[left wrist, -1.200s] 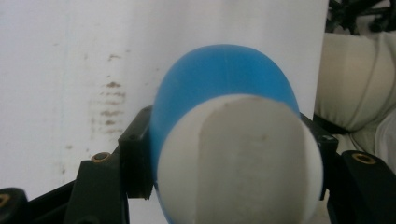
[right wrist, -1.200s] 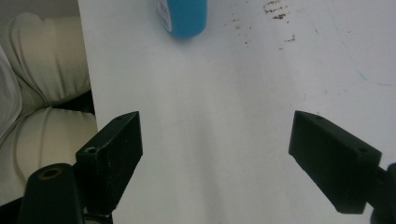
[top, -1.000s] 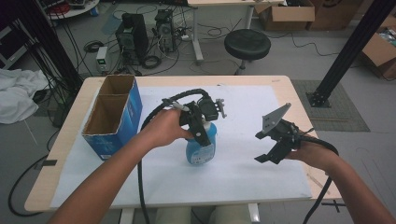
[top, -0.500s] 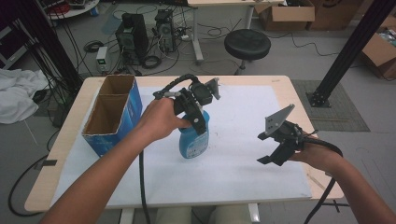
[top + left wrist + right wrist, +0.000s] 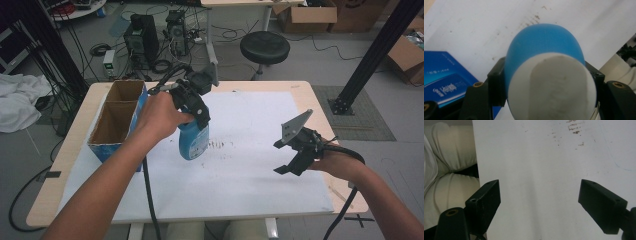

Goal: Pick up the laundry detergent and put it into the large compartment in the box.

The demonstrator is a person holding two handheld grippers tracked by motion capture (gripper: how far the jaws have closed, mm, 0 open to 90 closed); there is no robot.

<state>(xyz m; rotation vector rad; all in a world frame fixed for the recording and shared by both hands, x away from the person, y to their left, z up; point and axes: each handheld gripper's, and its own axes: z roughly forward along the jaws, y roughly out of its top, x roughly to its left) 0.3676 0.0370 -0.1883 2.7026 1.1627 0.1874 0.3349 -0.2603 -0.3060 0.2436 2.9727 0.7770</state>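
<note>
White paper covers the wooden counter (image 5: pixel 310 95) in the high view, with computer towers and a black stool (image 5: pixel 264 47) on the floor behind it. Using the open cardboard box (image 5: pixel 116 120) at the counter's left edge as the landmark, the left tool (image 5: pixel 192 105) is just right of the box, clamped on a blue bottle (image 5: pixel 193 142) that hangs lifted above the paper, its pale top pinched and its rounded blue body pointing down. Far right of the box, the right tool (image 5: pixel 292 155) hovers over the paper, spread wide with nothing between its jaws.

From the left gripper view, the blue bottle (image 5: pixel 546 72) sits squeezed between both black jaws: a smooth blue dome past a whitish, flat-cut top, with the blue side of the box (image 5: pixel 446 80) at lower left.

From the right gripper view, the jaws stand far apart over bare, lightly speckled paper (image 5: pixel 536 170).
</note>
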